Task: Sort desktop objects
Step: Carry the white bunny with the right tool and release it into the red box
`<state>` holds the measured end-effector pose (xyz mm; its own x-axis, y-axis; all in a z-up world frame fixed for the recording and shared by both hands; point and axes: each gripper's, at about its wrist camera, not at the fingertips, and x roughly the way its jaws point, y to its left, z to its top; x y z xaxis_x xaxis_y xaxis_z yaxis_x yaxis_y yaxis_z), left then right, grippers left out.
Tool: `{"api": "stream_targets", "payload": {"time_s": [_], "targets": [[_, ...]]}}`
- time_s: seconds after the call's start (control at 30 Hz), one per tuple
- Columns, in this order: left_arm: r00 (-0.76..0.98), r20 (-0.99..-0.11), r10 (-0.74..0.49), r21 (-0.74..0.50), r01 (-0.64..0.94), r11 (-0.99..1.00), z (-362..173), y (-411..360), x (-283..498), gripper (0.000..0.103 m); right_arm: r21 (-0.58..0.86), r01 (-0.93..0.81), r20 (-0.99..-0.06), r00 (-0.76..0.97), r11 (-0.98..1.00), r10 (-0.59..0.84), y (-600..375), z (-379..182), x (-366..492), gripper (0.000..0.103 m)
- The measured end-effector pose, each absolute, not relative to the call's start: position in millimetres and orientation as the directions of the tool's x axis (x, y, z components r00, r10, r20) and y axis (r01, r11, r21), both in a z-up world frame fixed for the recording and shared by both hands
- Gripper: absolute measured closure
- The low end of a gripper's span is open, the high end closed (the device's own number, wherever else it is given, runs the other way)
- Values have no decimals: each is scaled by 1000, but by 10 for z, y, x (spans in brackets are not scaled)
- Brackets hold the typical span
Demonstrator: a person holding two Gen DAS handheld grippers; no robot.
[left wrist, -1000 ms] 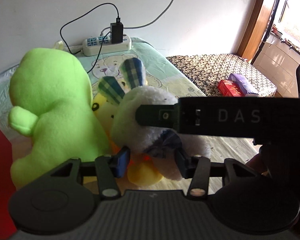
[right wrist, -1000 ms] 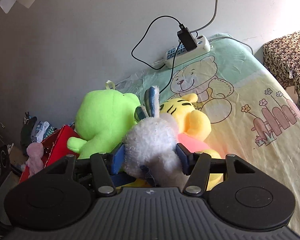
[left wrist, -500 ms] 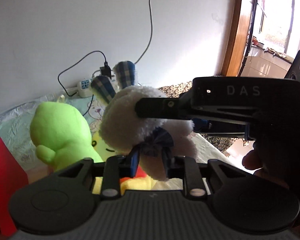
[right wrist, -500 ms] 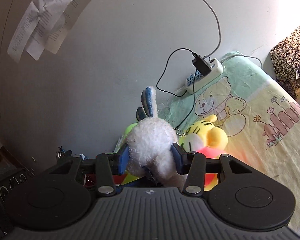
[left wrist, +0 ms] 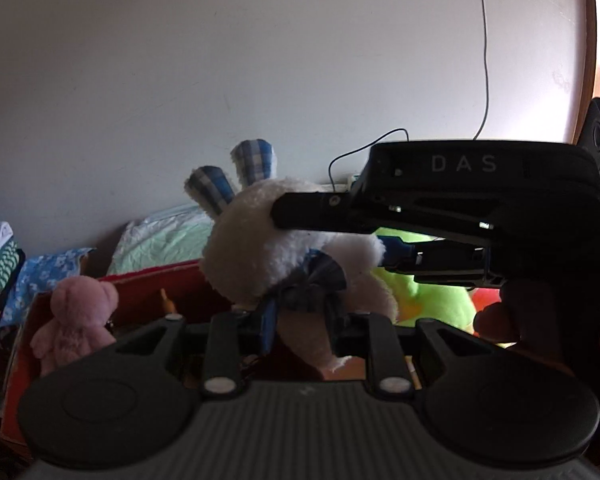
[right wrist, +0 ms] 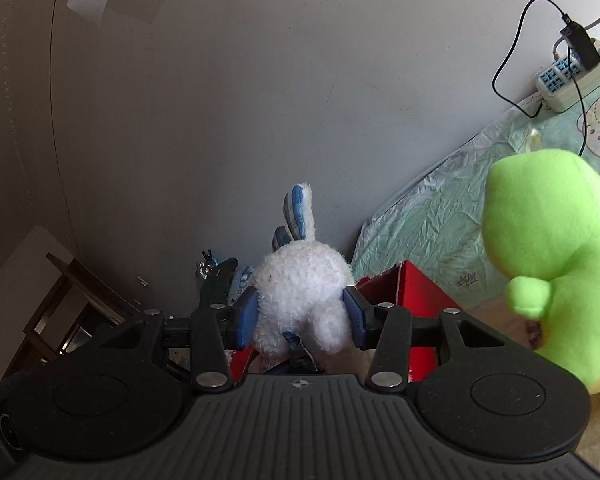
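White rabbit (right wrist: 300,300) between both grippers' jaws

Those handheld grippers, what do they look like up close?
Each is matte black plastic: a ribbed body, two round discs, silver screws, and jaws lined with blue pads. The right gripper, seen sideways from the left camera, bears pale "DAS" lettering.

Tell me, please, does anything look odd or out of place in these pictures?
Yes. Both grippers hold the same white rabbit toy: the right gripper clamps its body and the left gripper pinches its lower part, so it hangs in the air above the red box. The pink bear leans at the box's edge.
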<state>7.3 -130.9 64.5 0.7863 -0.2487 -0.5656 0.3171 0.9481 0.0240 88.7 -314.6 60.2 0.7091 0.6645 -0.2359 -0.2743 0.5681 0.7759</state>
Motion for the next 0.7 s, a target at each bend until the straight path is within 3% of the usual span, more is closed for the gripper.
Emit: {"api": "stream_targets", "payload": {"time_s": [0.2, 0.37, 0.43, 0.5, 0.63, 0.7], "targets": [[732, -647, -212, 24, 298, 954, 322, -814, 264, 81, 788, -177, -340, 674, 590, 656, -2585, 267, 1084, 54], [723, -659, -207, 33, 304, 952, 210, -623, 411, 77, 726, -171, -369, 721, 666, 587, -2400, 328, 1029, 55], [723, -659, -206, 38, 306, 951, 207, -573, 455, 78, 706, -176, -392, 710, 686, 585, -2275, 317, 1037, 60], [725, -656, -211, 44, 316, 948, 200, -547, 493, 78, 686, -181, -415, 698, 705, 584, -2148, 304, 1046, 81], [717, -670, -191, 57, 307, 950, 132, -469, 574, 76, 647, -195, -458, 674, 738, 580, -1906, 277, 1076, 83], [710, -685, -163, 65, 282, 957, 79, -400, 632, 71, 654, -198, -463, 659, 730, 593, -1851, 273, 1094, 82]]}}
